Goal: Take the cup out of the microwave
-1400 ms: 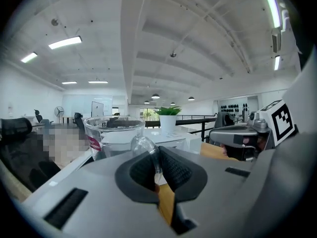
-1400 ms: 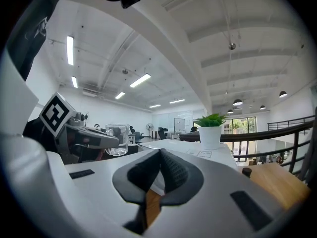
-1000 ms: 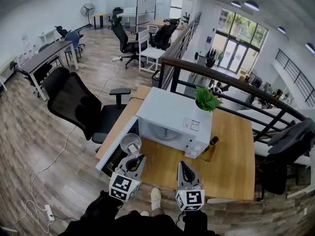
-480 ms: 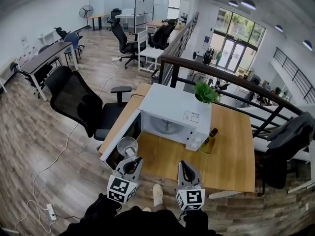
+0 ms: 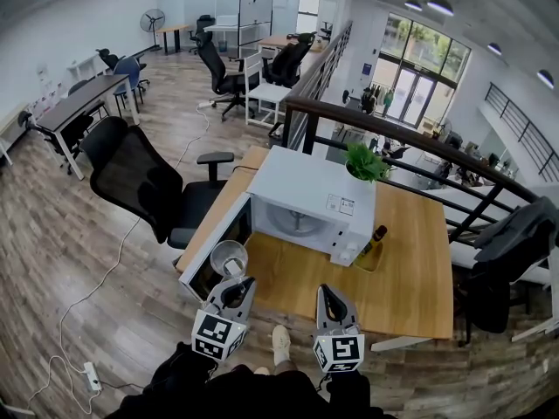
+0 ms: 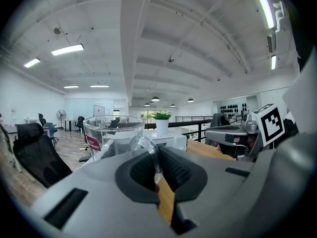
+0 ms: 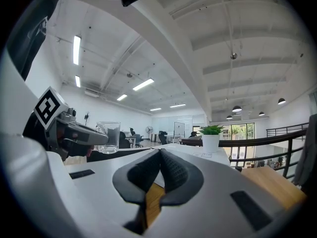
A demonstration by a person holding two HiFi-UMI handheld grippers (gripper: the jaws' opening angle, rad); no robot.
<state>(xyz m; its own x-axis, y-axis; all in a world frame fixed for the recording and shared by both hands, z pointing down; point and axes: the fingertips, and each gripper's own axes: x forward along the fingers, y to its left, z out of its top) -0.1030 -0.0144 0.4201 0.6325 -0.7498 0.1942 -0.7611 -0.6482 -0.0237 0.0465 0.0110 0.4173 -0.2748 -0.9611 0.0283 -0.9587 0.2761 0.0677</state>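
**Cup out of the cavity, in the left gripper's grip: the set-down spot lies to its right**

Left gripper: jaws pinched together on the handle of the glass cup. The cup stands upright just beyond the tips, its body on the far side of the handle and its mouth up.

Against the microwave: the cup is outside the cavity, off the front-left corner, in front of the inner face of the open door. You cannot tell from the head view whether it clears the door's lower edge.

Right gripper: jaws closed with nothing between them. It is level and pointing at the microwave's front from the bare table.

Judgement: the removal itself looks done. If a set-down follows, free tabletop lies directly before the microwave's front, to the right of the cup and between your two grippers. The left gripper is the nearer one and already holds the cup. Carry it rightward, away from the door, and keep the cup's axis vertical.
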